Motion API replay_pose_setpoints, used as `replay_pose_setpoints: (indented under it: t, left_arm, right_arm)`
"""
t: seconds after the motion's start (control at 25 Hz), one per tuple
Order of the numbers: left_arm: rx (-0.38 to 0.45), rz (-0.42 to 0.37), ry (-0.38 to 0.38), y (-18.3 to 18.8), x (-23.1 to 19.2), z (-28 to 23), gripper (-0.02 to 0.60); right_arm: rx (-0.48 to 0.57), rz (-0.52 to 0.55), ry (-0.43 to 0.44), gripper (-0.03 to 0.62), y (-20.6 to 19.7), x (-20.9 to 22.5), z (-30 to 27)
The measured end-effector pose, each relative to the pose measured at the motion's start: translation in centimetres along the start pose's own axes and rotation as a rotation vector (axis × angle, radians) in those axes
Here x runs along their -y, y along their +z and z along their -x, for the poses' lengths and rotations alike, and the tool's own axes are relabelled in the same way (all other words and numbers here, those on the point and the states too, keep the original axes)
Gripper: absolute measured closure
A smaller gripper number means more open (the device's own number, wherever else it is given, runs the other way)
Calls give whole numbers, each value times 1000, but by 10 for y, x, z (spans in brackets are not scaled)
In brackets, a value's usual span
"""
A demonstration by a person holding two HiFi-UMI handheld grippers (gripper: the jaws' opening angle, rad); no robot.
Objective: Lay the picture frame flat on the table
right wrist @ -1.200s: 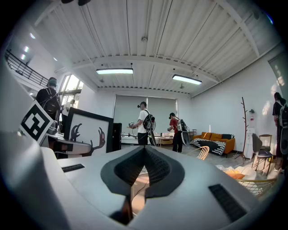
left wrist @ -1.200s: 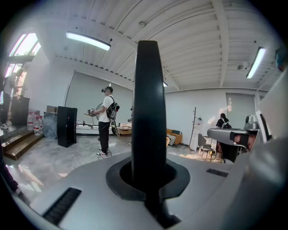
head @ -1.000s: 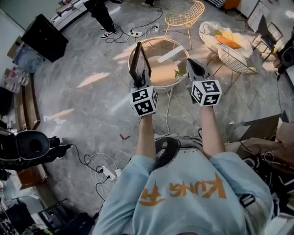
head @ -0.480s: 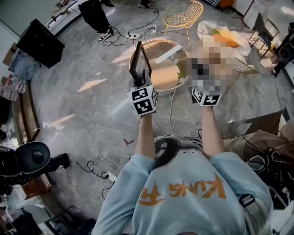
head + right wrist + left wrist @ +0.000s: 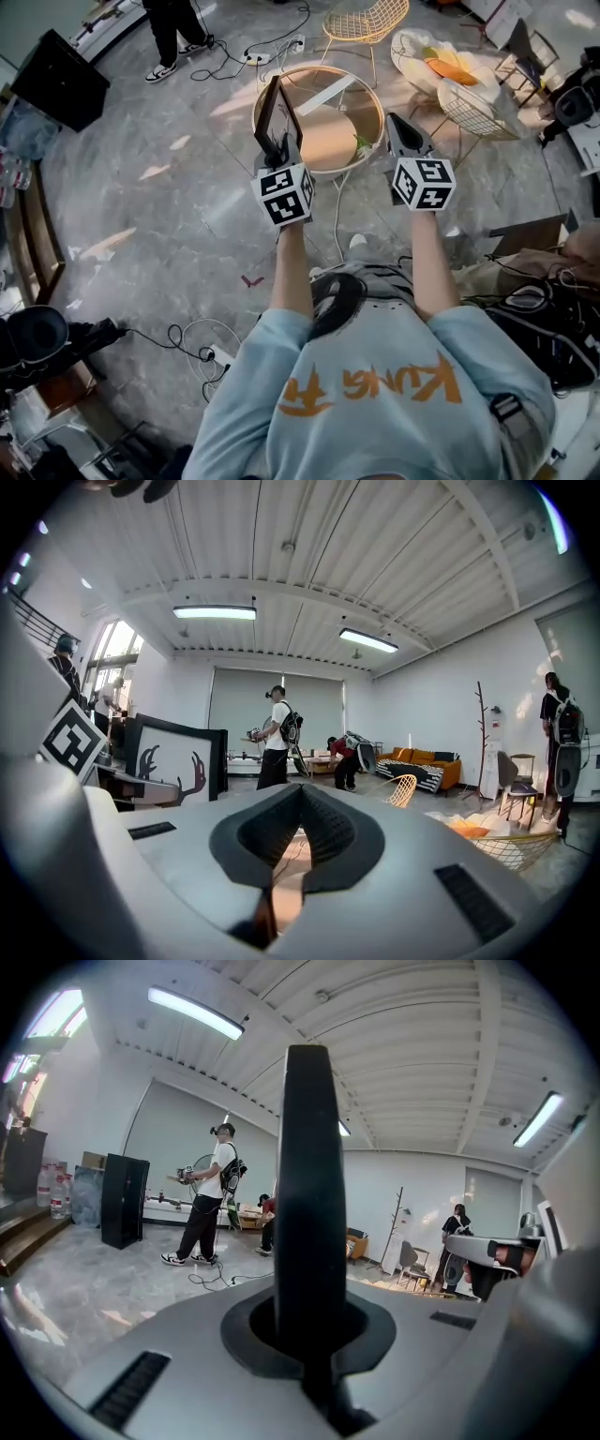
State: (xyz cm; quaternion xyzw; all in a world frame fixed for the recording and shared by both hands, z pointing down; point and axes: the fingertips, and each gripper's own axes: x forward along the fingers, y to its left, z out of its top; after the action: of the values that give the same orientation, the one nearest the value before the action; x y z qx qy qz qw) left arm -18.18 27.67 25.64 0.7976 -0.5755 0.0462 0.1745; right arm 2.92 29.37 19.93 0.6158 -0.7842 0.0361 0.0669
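Head view: my left tongs (image 5: 277, 148) clamp the picture frame (image 5: 275, 111) upright just ahead of them, by the near rim of the table (image 5: 333, 141); I judge the carry is in hand, and next I must tip it flat. Left gripper view: its dark edge fills the jaws. Right gripper view: the right tongs (image 5: 300, 794) are pinched together and empty, with the black-bordered frame to their left.

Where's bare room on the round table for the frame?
Bare: near middle of the round table, between the held picture frame at its left rim and the small green item by its right rim. Crowded: far half, crossed by a white strip.
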Motion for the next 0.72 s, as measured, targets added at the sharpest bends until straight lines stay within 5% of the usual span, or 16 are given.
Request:
replay_pose_setpoints:
  t: [0.28,0.52,0.72]
  left_arm:
    - [7,4,-2,8,-3,-15,555]
    - [14,17,69,22,-31,-44,555]
    - [7,-9,91,40,-37,-88,555]
  right_arm:
    - [2,5,16,595,8,5,-23]
    - [15,-5,99,595,11,-5,-77]
    - [33,-45,108,595,25,25,-132]
